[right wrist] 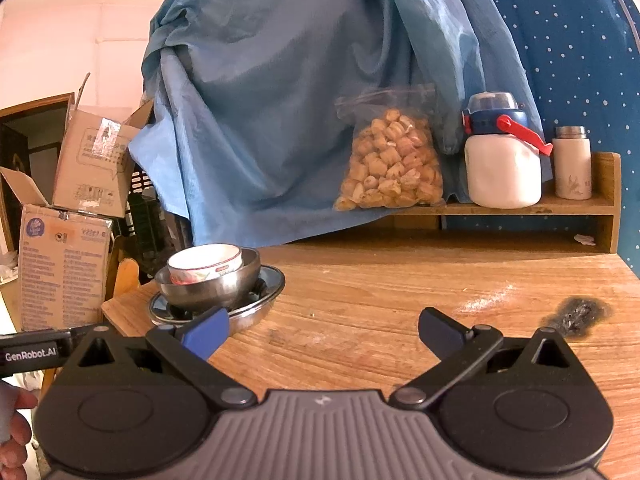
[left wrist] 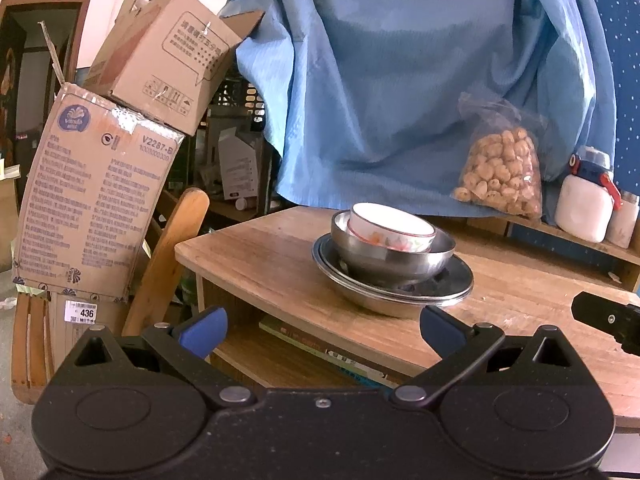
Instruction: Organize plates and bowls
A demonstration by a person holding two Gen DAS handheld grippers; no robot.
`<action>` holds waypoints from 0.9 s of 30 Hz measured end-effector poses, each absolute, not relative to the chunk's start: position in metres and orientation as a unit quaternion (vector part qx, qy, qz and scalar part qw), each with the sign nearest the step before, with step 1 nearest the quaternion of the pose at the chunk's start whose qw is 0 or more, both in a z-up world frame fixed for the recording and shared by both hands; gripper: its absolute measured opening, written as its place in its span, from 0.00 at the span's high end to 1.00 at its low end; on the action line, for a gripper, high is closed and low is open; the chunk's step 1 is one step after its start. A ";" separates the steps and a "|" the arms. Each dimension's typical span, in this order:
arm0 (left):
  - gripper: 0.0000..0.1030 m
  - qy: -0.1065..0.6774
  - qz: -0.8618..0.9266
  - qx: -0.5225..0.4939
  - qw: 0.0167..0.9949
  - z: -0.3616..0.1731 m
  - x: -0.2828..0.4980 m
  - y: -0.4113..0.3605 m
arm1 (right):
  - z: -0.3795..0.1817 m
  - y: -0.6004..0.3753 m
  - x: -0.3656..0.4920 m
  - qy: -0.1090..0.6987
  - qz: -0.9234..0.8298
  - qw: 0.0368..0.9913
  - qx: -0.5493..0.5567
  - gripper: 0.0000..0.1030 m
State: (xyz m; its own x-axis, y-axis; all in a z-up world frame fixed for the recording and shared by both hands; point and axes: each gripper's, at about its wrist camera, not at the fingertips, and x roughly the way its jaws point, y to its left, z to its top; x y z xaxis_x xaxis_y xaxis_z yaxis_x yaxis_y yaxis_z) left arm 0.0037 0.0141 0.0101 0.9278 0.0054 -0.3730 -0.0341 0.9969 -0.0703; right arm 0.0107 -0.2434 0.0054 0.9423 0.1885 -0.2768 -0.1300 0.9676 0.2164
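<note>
A white ceramic bowl (left wrist: 394,227) with a red rim line and a flower print sits tilted inside a steel bowl (left wrist: 396,254). The steel bowl stands on stacked steel plates (left wrist: 448,286) on the wooden table (left wrist: 260,256). My left gripper (left wrist: 324,326) is open and empty, just in front of the stack. The same stack shows in the right wrist view: white bowl (right wrist: 206,262), steel bowl (right wrist: 216,284), plates (right wrist: 264,294). My right gripper (right wrist: 324,328) is open and empty, low over the table (right wrist: 380,280), to the right of the stack.
Cardboard boxes (left wrist: 92,200) and a wooden chair (left wrist: 172,248) stand left of the table. A blue cloth (right wrist: 280,100) hangs behind. A bag of snacks (right wrist: 390,164), a white jug (right wrist: 502,164) and a small flask (right wrist: 572,164) stand on a back shelf. A burn mark (right wrist: 576,314) is on the tabletop.
</note>
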 end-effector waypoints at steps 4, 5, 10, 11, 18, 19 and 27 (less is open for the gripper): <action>0.01 0.195 0.008 -0.039 0.980 0.005 0.008 0.013 | 0.003 -0.240 0.012 0.150 0.084 0.981 0.087 0.00; 0.01 0.198 0.006 -0.040 0.979 0.003 0.010 0.013 | 0.002 -0.240 0.012 0.151 0.086 0.981 0.086 0.00; 0.01 0.206 0.002 -0.037 0.978 -0.003 0.014 0.011 | 0.000 -0.237 0.016 0.155 0.091 0.980 0.082 0.00; 0.01 0.206 0.002 -0.037 0.978 -0.003 0.014 0.011 | 0.000 -0.236 0.016 0.155 0.091 0.980 0.081 0.00; 0.01 0.206 0.002 -0.040 0.978 -0.004 0.016 0.012 | -0.001 -0.234 0.018 0.159 0.093 0.980 0.079 0.00; 0.01 0.206 0.003 -0.040 0.978 -0.004 0.016 0.012 | -0.001 -0.234 0.018 0.159 0.093 0.980 0.079 0.00; 0.01 0.204 0.004 -0.039 0.978 -0.004 0.015 0.011 | -0.001 -0.234 0.020 0.160 0.096 0.979 0.079 0.00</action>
State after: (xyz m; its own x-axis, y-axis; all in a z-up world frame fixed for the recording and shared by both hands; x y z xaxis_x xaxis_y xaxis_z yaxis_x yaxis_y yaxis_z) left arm 0.0152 0.0114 -0.0041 0.9164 -0.0087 -0.4002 -0.0229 0.9970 -0.0742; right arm 0.0195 -0.2343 -0.0013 0.9302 0.2127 -0.2990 -0.1617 0.9691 0.1861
